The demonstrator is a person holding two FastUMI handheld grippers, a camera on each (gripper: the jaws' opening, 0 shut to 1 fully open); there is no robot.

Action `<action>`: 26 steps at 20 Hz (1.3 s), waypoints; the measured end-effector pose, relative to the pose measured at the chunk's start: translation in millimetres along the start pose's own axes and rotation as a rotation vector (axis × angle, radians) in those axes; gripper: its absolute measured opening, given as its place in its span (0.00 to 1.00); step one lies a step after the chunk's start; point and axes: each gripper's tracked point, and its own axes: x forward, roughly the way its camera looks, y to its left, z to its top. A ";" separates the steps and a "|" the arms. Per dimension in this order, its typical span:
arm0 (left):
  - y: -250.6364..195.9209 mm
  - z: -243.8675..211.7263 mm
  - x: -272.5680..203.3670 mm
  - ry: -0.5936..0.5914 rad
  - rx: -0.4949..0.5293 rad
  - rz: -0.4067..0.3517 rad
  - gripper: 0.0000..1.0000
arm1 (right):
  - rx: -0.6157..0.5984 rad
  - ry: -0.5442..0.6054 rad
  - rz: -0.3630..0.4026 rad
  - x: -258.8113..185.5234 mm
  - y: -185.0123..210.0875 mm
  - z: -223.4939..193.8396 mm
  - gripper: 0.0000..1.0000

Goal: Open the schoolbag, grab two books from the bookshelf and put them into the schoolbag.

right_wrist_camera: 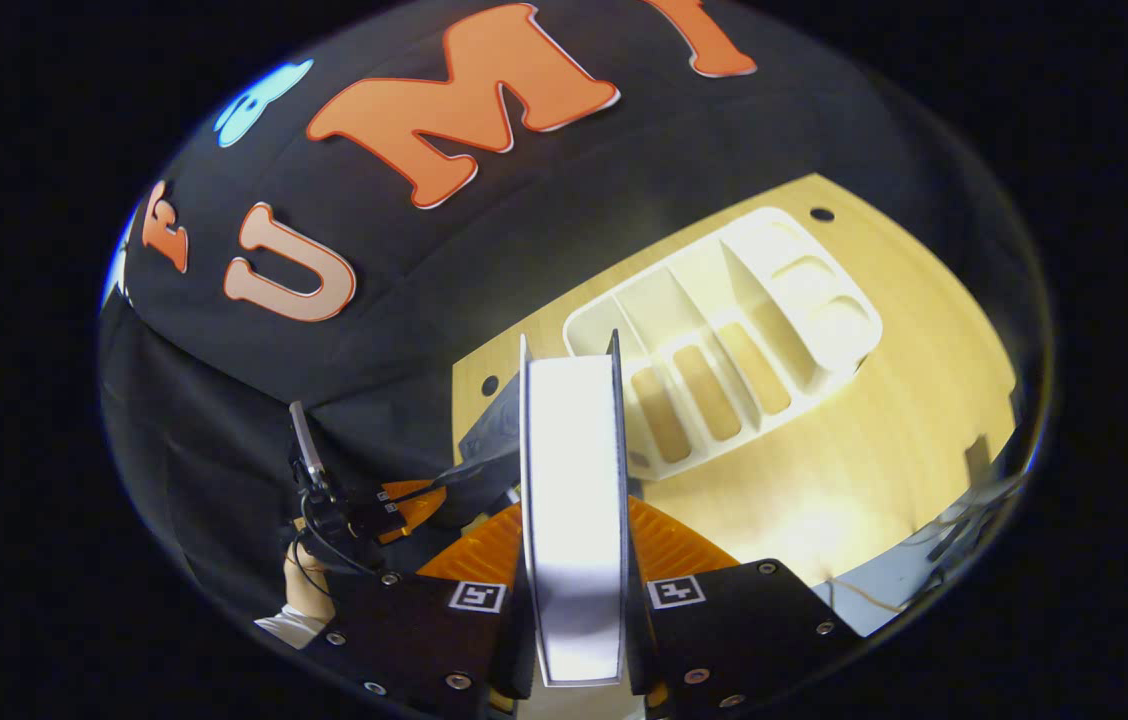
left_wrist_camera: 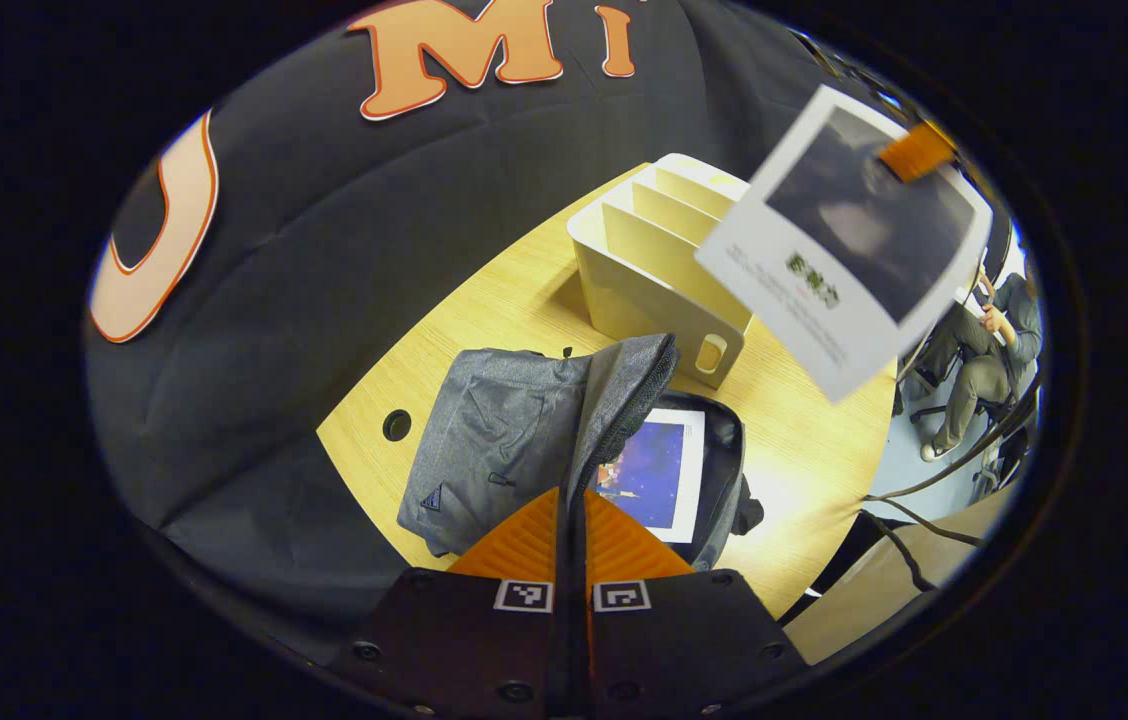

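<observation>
The grey schoolbag (left_wrist_camera: 494, 440) lies open on the wooden table (left_wrist_camera: 814, 450). A blue-covered book (left_wrist_camera: 659, 470) rests inside it. My left gripper (left_wrist_camera: 572, 505) is shut on the bag's raised flap (left_wrist_camera: 624, 390), holding it up. A second book (left_wrist_camera: 844, 240) hangs in the air above the bag's right side, pinched at its top by the right gripper's fingertip (left_wrist_camera: 914, 150). In the right gripper view this book (right_wrist_camera: 574, 450) stands edge-on between the fingers of my right gripper (right_wrist_camera: 574, 525), which is shut on it. The cream bookshelf (left_wrist_camera: 644, 260) stands behind the bag with its slots bare.
The bookshelf (right_wrist_camera: 724, 330) sits at mid table, near the black cloth wall. The left gripper (right_wrist_camera: 394, 505) and the hand (right_wrist_camera: 309, 590) holding it are at the lower left. A seated person (left_wrist_camera: 984, 350) and loose cables (left_wrist_camera: 924, 520) lie beyond the table's right edge.
</observation>
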 end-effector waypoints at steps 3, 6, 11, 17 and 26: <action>1.0 2.3 -3.0 0.015 0.019 0.012 0.01 | 0.128 0.032 0.103 30.8 -5.6 -37.1 0.37; -6.0 4.5 -5.3 0.027 0.028 -0.002 0.01 | 0.263 0.054 0.168 67.1 -18.7 -65.9 0.37; -7.0 10.5 -6.8 0.035 0.039 0.021 0.01 | 0.438 0.031 0.276 128.3 -21.1 -86.5 0.36; -13.8 14.0 -5.4 0.041 0.045 0.007 0.01 | 0.547 -0.088 0.330 207.8 -3.6 -83.1 0.37; -28.5 22.5 -9.7 0.032 0.035 -0.057 0.00 | 0.665 -0.316 0.347 270.8 33.5 -61.3 0.36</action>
